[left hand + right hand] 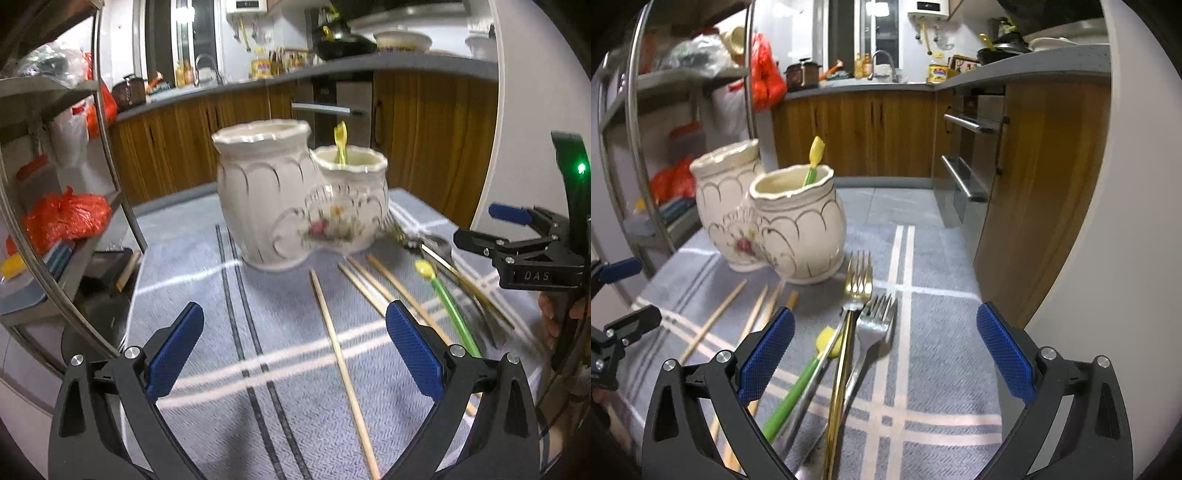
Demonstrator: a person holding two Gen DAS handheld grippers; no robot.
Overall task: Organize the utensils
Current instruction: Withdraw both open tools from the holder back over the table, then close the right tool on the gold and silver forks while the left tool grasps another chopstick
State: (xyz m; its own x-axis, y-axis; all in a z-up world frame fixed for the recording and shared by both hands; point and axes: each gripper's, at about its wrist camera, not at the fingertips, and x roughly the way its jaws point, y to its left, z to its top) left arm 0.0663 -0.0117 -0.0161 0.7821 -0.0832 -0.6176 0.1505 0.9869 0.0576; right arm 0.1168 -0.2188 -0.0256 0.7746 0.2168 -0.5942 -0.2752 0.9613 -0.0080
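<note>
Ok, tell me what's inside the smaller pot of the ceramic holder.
One yellow-green utensil stands in the smaller pot, its yellow end above the rim. Its lower part and the pot's bottom are hidden by the wall.

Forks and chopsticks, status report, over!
Left gripper open, right gripper open. Forks, chopsticks on cloth. One yellow-green utensil in holder. Nothing blocking.

The pot (798,229) was cream with gold lines and flowers; the cloth (934,332) was grey with white stripes.

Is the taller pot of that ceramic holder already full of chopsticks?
No. The chopsticks lie on the cloth, and only a yellow-green utensil stands in the shorter pot.
</note>
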